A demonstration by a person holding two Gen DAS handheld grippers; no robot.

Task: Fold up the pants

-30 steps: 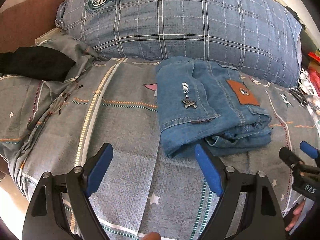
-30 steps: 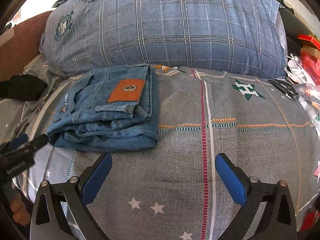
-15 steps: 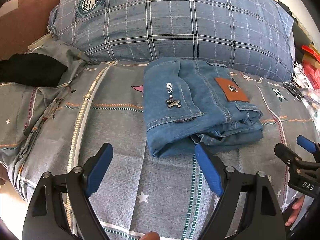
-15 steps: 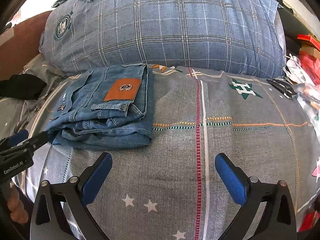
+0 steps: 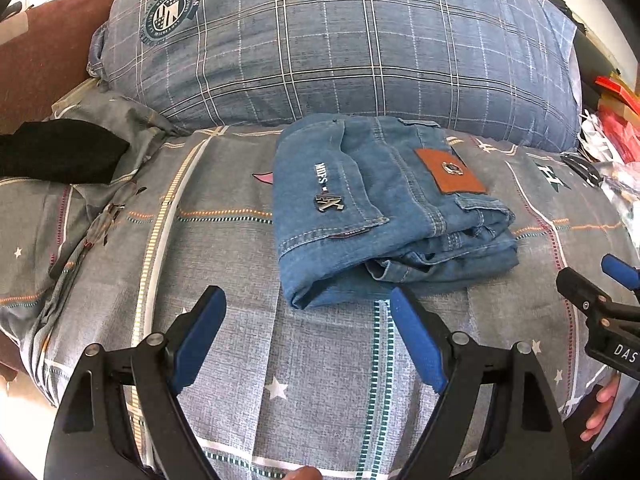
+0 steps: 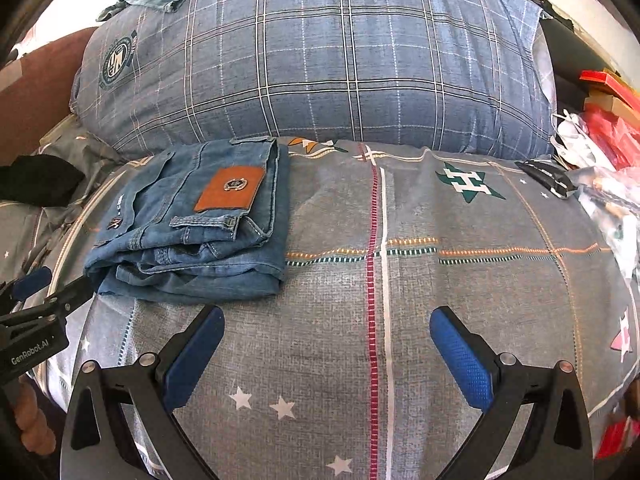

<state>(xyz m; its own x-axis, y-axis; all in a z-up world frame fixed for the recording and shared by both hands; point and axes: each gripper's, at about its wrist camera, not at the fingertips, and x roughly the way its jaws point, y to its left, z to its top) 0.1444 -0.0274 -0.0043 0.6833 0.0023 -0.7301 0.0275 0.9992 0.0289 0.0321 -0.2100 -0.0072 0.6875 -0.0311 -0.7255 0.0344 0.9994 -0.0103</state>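
Jeans (image 5: 384, 216) – compact folded stack

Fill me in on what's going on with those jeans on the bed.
A person is folding pants with a two-finger tool in each hand. The jeans lie folded in a compact stack on the grey patterned bedspread, in front of a big plaid pillow. Neither tool touches them: the left tool hovers open just short of the stack's near edge, and the right tool is open over bare bedspread to the right of the jeans. The fold looks finished.
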